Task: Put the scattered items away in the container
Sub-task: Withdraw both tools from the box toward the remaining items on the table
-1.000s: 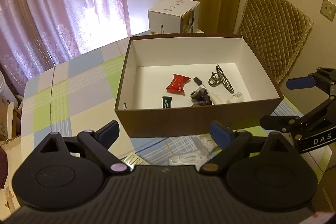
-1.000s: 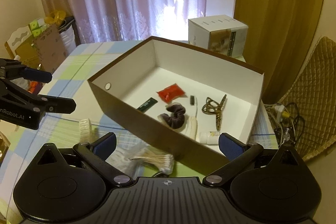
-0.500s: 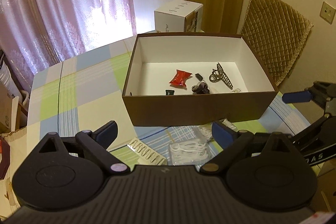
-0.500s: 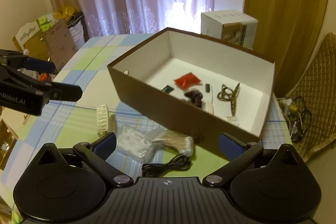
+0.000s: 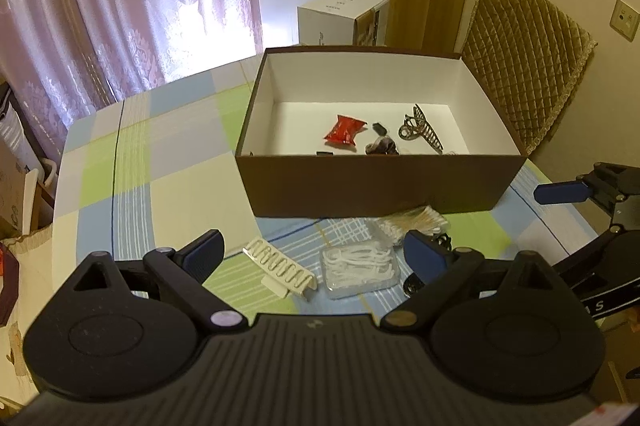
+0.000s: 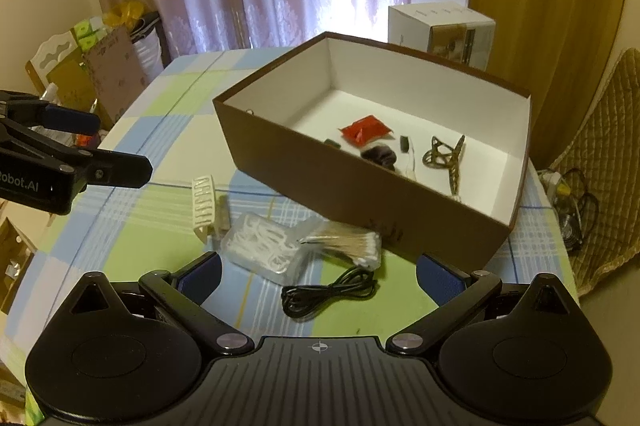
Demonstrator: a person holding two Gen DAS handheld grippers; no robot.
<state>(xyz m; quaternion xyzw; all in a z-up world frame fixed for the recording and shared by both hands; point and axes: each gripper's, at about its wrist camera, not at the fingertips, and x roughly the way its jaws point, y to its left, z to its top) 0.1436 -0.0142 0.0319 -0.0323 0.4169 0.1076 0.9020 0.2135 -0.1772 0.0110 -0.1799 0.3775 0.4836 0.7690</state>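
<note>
The table with its checked cloth carries one brown box, white inside, standing toward the far right corner. Both grippers hang above the near edge, tilted down toward the box, each with its fingers spread wide and holding nothing. The left gripper sits over the near edge, and the right gripper is beside it on the right.

Four loose things lie on the cloth between the box's near wall and the grippers. One clear bag of white floss picks lies just ahead of the right gripper's left finger. One bag of cotton swabs touches it on the right, close against the box wall. One coiled black cable lies nearest the right gripper, between its fingers. One white comb-like clip lies to the left, between the left gripper's fingers.

Inside the box are one red packet, one brown hair claw, one dark scrunchie and a few smaller bits too small to tell.
</note>
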